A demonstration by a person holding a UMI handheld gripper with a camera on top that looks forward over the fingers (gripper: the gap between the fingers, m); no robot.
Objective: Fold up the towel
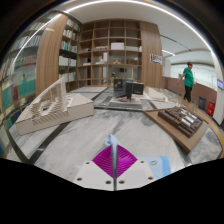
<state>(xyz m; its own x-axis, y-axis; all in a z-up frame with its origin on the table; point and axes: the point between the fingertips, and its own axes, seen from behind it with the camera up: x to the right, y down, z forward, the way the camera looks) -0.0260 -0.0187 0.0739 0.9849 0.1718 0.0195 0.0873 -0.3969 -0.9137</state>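
While the gripper (113, 158) points out over a marble-patterned table (95, 125), its magenta pads (112, 160) look pressed together, pinching a thin pale strip that may be the towel (113, 146); I cannot tell for sure. To the left sits a white architectural model (45, 107), to the right a wooden one (181, 122). Beyond stand bookshelves (110, 55) and a person in green (188, 80).

Tall wooden bookshelves (108, 50) fill the far wall — open compartments, books and boxes scattered through them. A curved strip of ceiling light (110, 8) glows overhead. Pale marbled tabletop (95, 125) spreads below, carrying white architectural models (45, 108) on one side and a darker model on a wooden board (182, 122) opposite. A person in green (188, 80) stands off by the far side.
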